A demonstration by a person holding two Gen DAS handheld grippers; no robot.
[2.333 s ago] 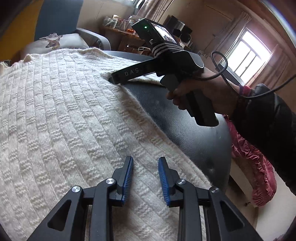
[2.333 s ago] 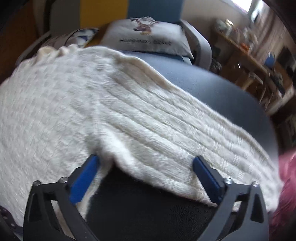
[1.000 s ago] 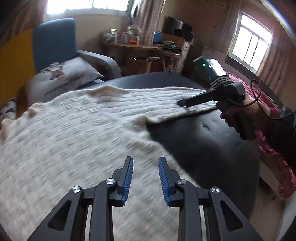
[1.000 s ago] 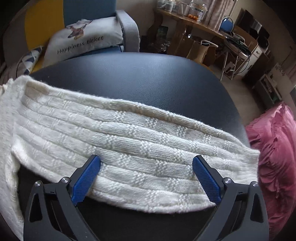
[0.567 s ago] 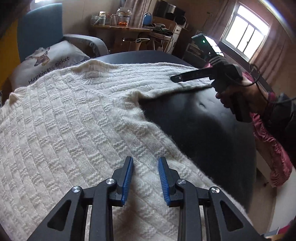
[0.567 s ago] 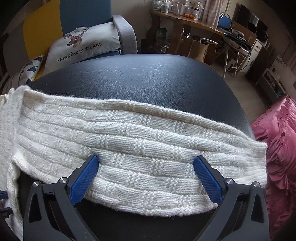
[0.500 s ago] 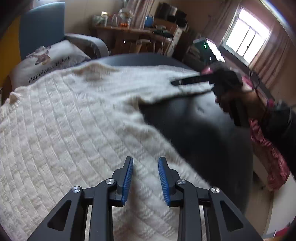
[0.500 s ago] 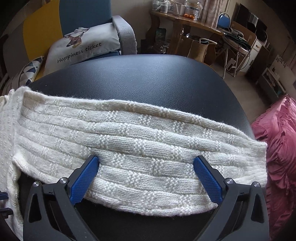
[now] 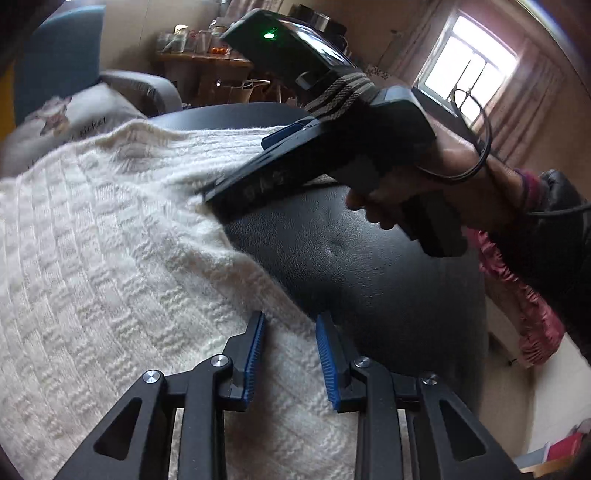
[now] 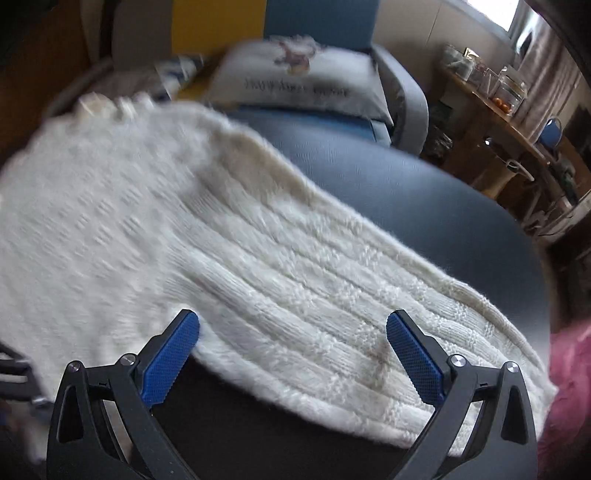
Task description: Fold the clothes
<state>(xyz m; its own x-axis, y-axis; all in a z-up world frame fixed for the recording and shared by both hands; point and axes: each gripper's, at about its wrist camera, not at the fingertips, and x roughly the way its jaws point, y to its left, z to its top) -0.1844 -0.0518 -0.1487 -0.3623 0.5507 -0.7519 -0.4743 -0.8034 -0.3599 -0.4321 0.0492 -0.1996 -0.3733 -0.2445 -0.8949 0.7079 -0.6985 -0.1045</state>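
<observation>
A cream knit sweater (image 9: 110, 258) lies spread flat on a black leather surface (image 9: 388, 280). Its sleeve (image 10: 332, 302) stretches out to the right. My left gripper (image 9: 290, 332) stands open low over the sweater's side edge, with knit under the gap but nothing pinched. My right gripper (image 10: 291, 321) is wide open and hovers over the sleeve near the armpit, its pads (image 10: 170, 354) astride the sleeve's near edge. In the left wrist view the right gripper (image 9: 236, 170), held by a hand (image 9: 454, 192), tilts down onto the sleeve.
A blue armchair (image 10: 332, 18) with a printed cushion (image 10: 306, 81) stands behind the black surface. Pink ruffled fabric (image 9: 524, 314) hangs at the right edge. A wooden table (image 10: 498, 110) with jars is at the back right, and a window (image 9: 465, 74) beyond it.
The right gripper has swung left and down along the sleeve toward the armpit, much closer to the left gripper. The left gripper has shifted right to the sweater's side edge. Both stay open.
</observation>
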